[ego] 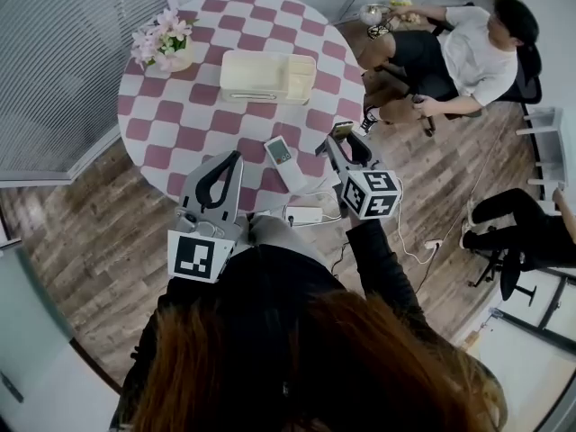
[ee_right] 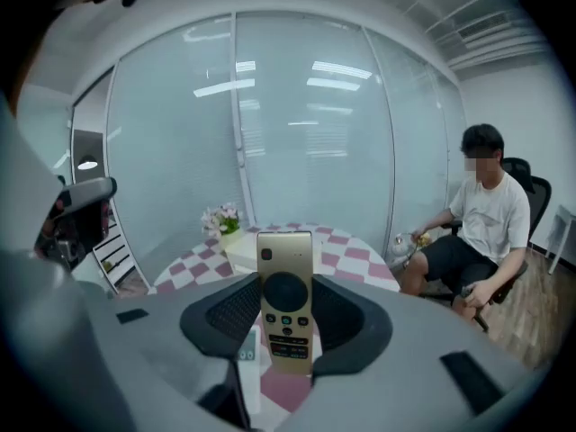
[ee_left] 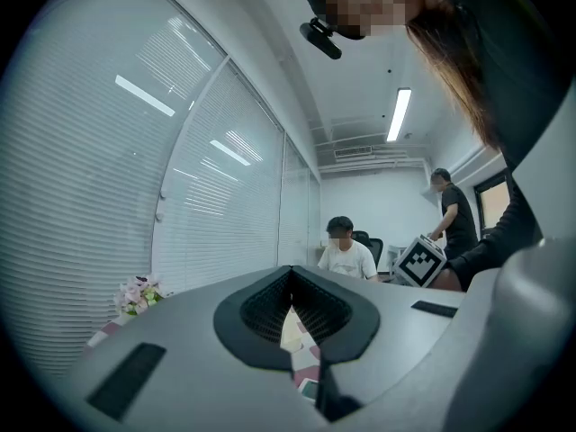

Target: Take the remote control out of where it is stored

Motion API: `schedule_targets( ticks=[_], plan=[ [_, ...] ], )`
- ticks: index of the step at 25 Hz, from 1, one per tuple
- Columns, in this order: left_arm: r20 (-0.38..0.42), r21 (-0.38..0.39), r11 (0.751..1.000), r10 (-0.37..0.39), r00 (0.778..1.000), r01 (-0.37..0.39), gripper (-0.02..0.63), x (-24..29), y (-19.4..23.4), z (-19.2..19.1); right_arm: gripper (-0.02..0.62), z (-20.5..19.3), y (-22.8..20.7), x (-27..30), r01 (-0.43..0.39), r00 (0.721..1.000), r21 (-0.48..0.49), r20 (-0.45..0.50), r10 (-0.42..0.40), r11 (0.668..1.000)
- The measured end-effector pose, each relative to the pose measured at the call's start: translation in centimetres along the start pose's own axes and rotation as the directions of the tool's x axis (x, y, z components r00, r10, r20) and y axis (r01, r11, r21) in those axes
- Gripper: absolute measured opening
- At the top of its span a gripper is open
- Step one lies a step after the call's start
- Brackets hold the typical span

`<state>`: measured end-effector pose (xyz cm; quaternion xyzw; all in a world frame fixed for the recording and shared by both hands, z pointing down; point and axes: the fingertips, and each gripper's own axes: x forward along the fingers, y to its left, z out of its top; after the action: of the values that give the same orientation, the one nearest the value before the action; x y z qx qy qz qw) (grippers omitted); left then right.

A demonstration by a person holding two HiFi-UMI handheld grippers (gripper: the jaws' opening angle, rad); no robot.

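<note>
Box: cream, on the table.
Left gripper: near side of box, jaws together, empty.
Right gripper: clenched on remote.
Remote: gold, out of box, aloft to its near right.
Handling: probably light, rigid, slick; clamp long edges mid-body.
Axis: along jaws, power-button end toward box.
</note>
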<state>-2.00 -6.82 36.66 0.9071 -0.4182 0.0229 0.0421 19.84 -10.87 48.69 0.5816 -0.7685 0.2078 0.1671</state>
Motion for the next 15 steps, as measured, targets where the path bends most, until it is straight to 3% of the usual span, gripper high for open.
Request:
schedule_targets(
  ticks=[4,8,12,15],
  plan=[
    [0.006,-0.010,1.000,0.003,1.000,-0.003,0.009,0.1,0.1,-0.1,0.186,-3.9,-1.3,1.2,-0.016,0.979,-0.014,-0.204,0.013,1.000],
    [0.007,-0.017,1.000,0.015,1.000,-0.015,0.009,-0.2,0.6,-0.1,0.186,-7.0,-0.7,2.1,-0.077,0.923,-0.018,-0.378,0.065,0.997],
    [0.006,-0.018,0.999,0.035,0.999,-0.035,0.009,-0.6,1.2,-0.1,0.186,-9.3,-0.3,3.6,-0.112,0.874,-0.004,-0.477,0.096,0.994],
    [0.005,-0.016,0.999,0.046,0.999,-0.046,0.009,-0.9,1.4,-0.1,0.186,-10.0,-0.1,5.2,-0.118,0.852,-0.013,-0.516,0.094,0.993]
  ],
)
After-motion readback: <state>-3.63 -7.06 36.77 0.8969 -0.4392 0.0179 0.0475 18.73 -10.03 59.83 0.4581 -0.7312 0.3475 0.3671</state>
